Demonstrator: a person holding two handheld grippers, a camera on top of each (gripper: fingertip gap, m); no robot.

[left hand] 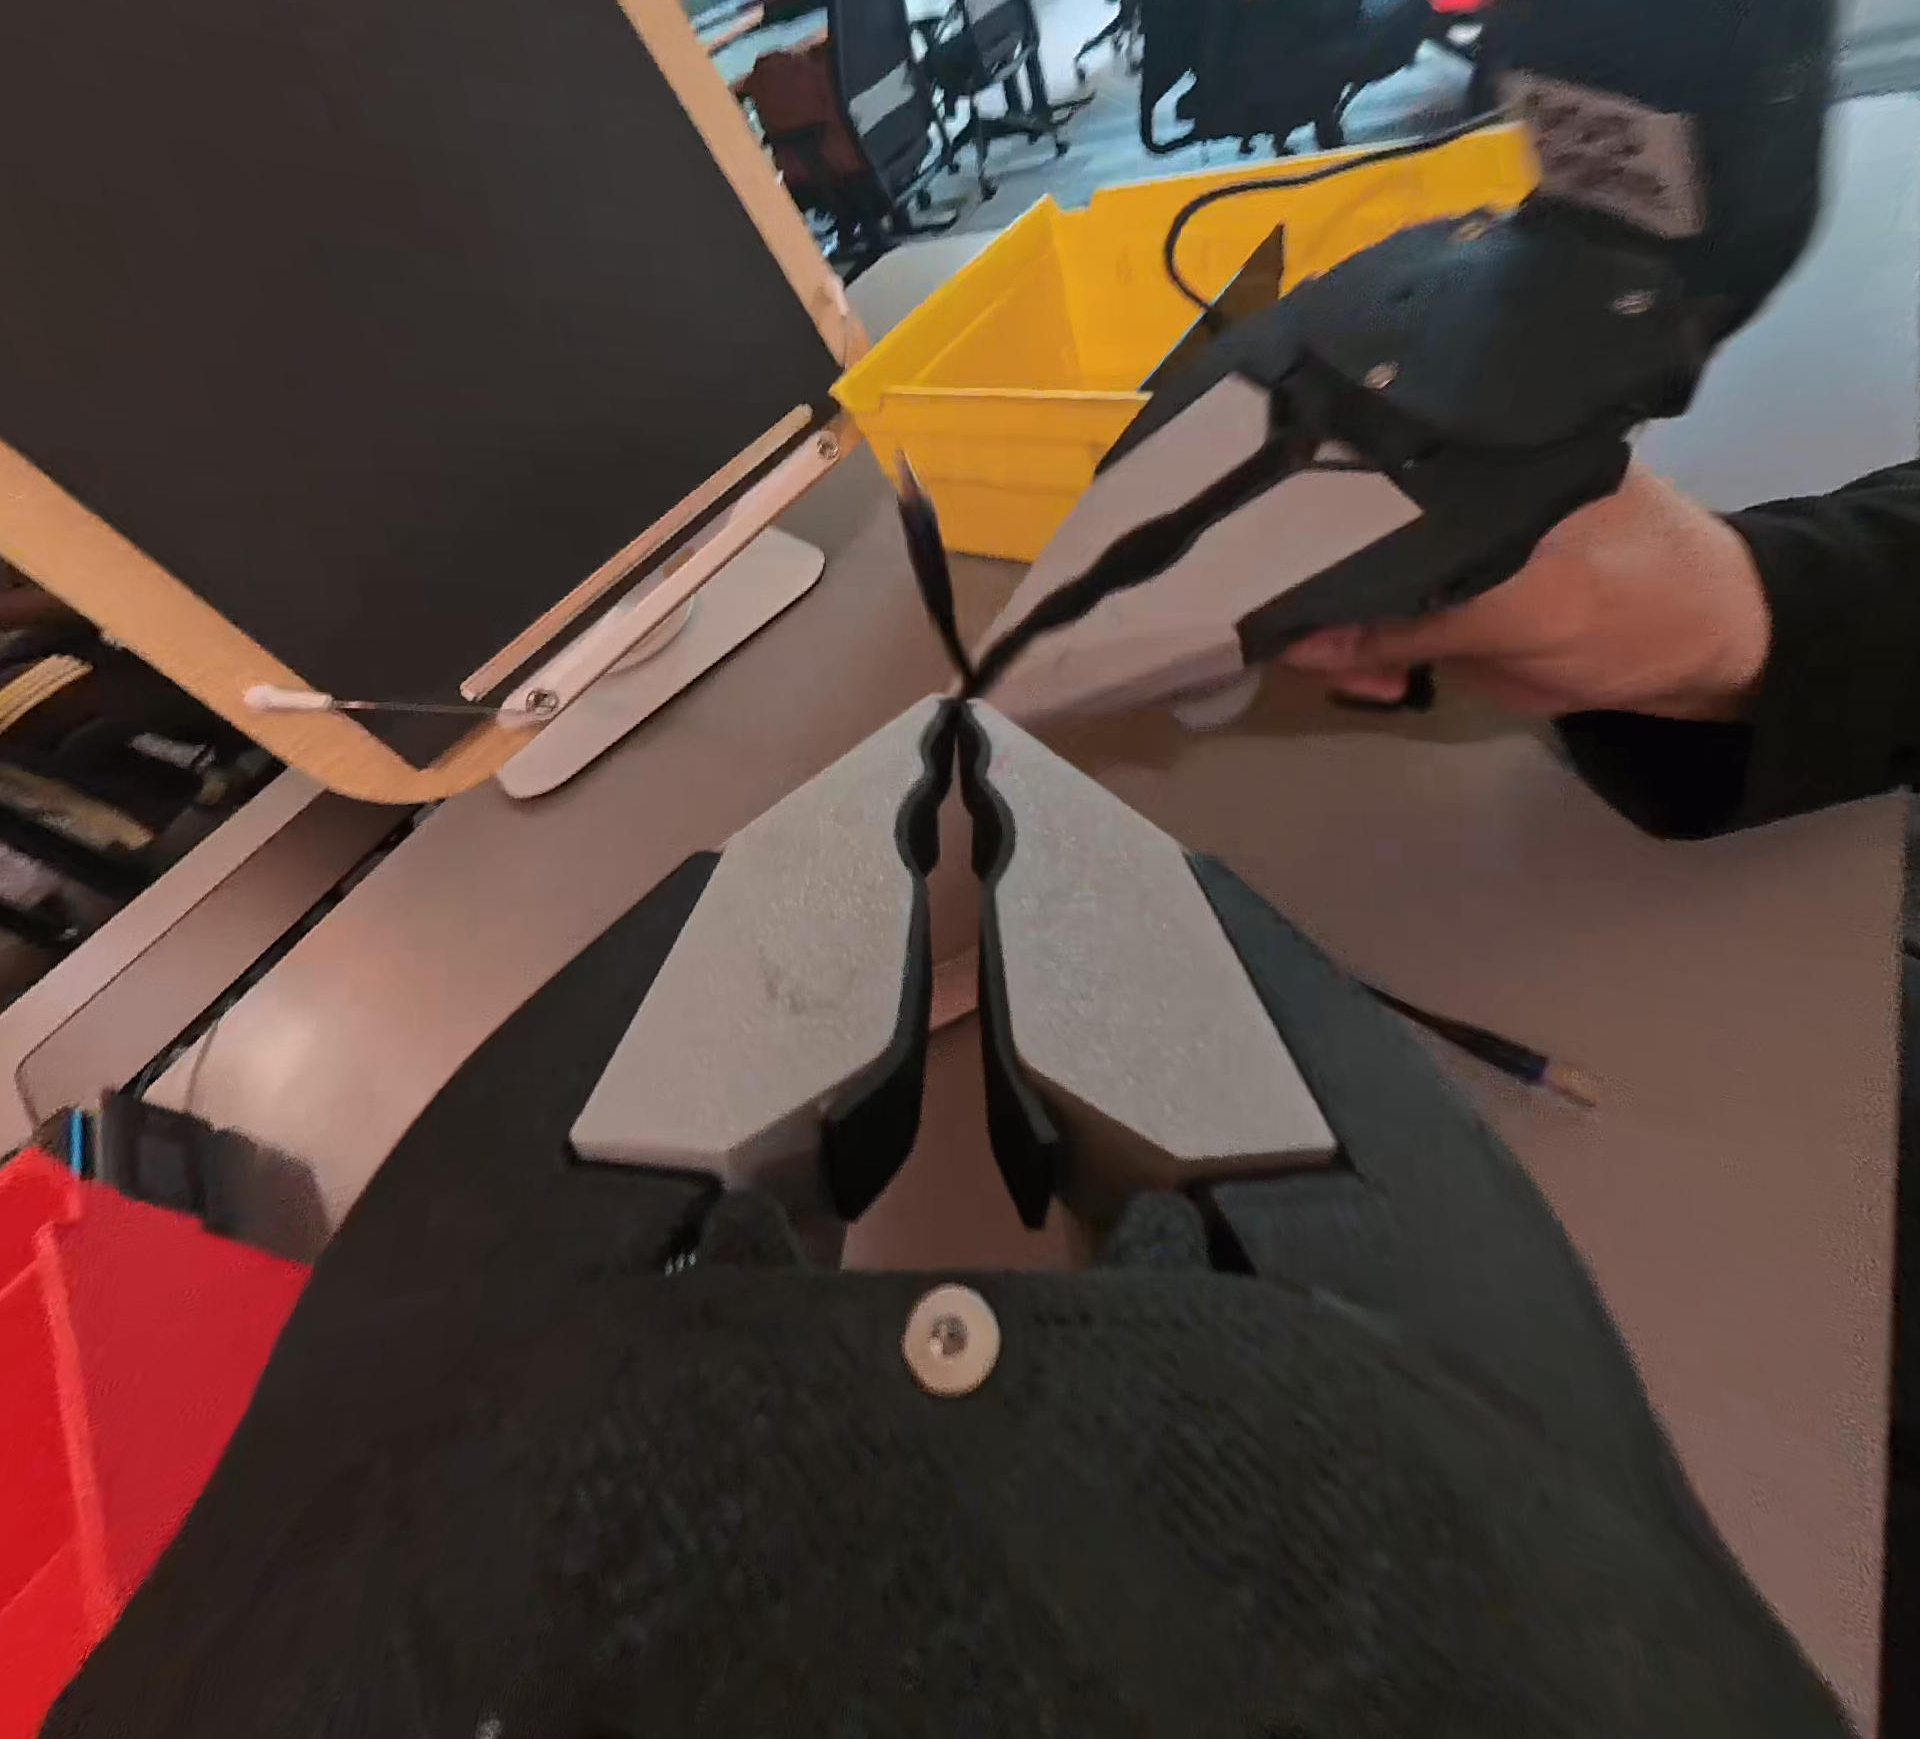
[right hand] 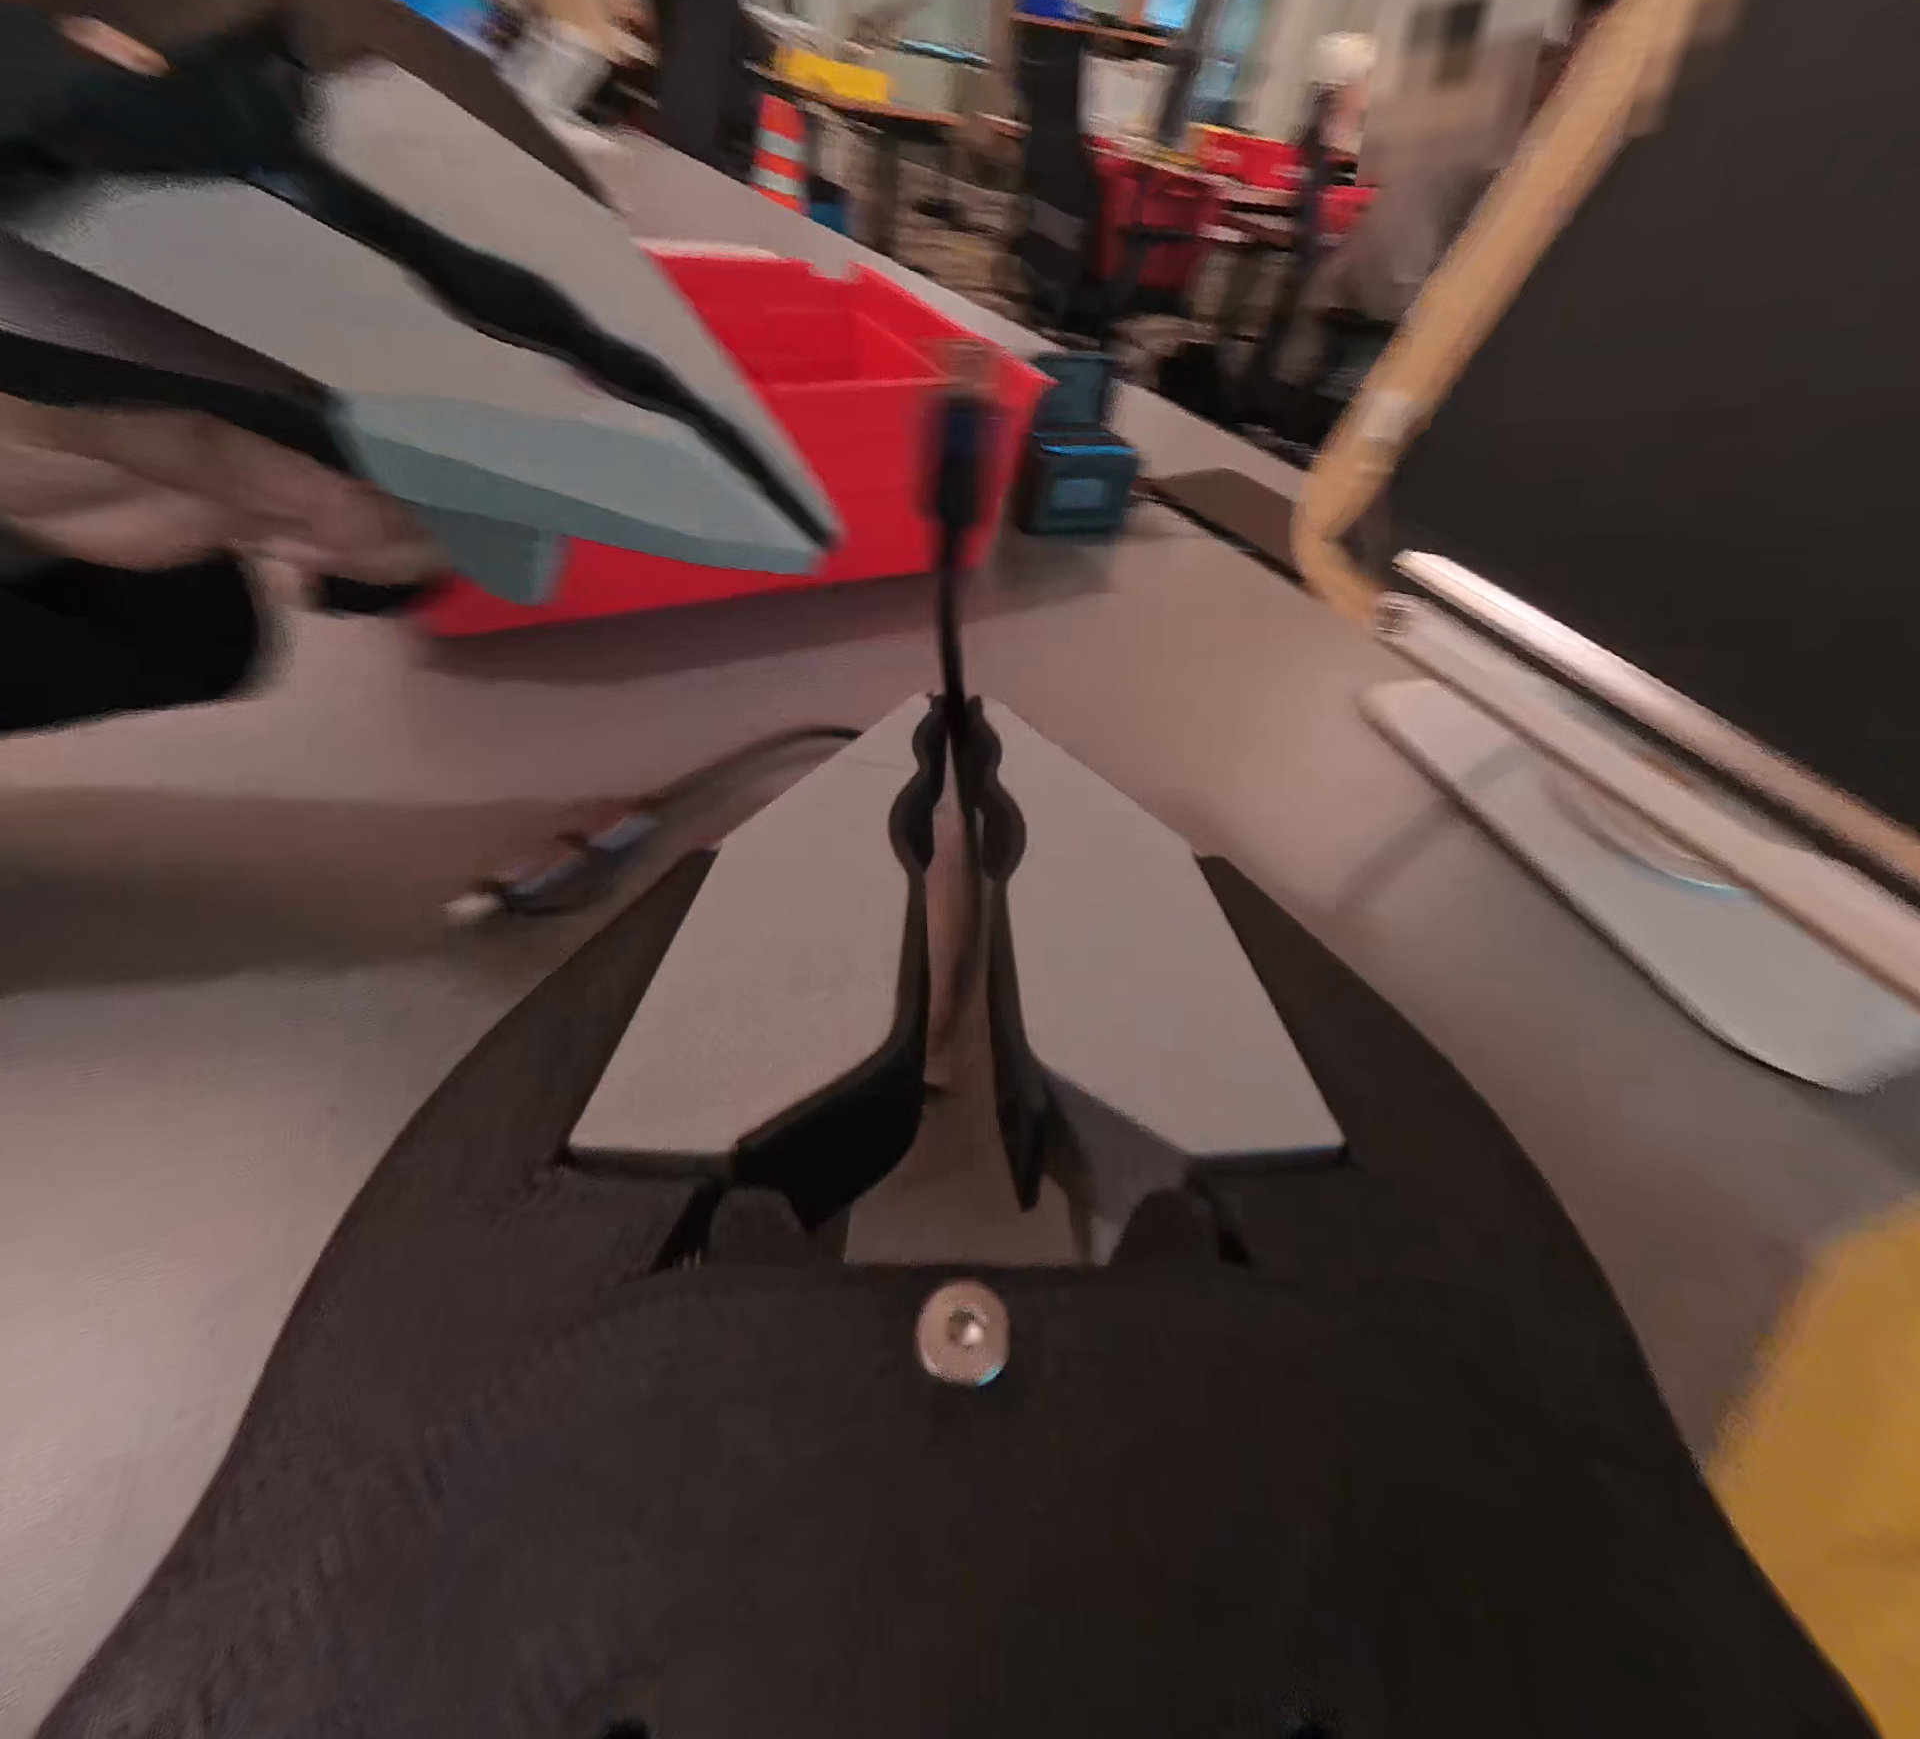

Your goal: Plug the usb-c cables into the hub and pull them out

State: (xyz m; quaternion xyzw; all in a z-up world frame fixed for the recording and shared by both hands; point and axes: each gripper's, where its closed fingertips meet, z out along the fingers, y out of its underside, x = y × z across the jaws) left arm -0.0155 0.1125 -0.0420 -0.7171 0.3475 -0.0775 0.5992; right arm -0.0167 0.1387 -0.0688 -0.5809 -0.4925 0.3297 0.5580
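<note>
My right gripper (right hand: pixel 956 702) is shut on a thin black usb-c cable (right hand: pixel 948 609). The cable's plug (right hand: pixel 956 442) stands up beyond the fingertips, blurred. In the left wrist view the right gripper (left hand: pixel 971 676) comes in from the right, tip to tip with my left gripper (left hand: pixel 958 707), and the cable (left hand: pixel 925 567) sticks up from it. My left gripper is shut. It also shows at the upper left of the right wrist view (right hand: pixel 826 536), with no cable seen at its tips. A second cable (left hand: pixel 1496 1055) lies loose on the table (left hand: pixel 1455 910). I cannot make out the hub.
A yellow bin (left hand: pixel 1039 359) stands behind the grippers and a red bin (right hand: pixel 831 401) stands to the left. A small blue and black box (right hand: pixel 1081 463) sits beside the red bin. A dark wood-framed panel (left hand: pixel 364 235) on a grey stand base (left hand: pixel 675 650) stands at the table's far side.
</note>
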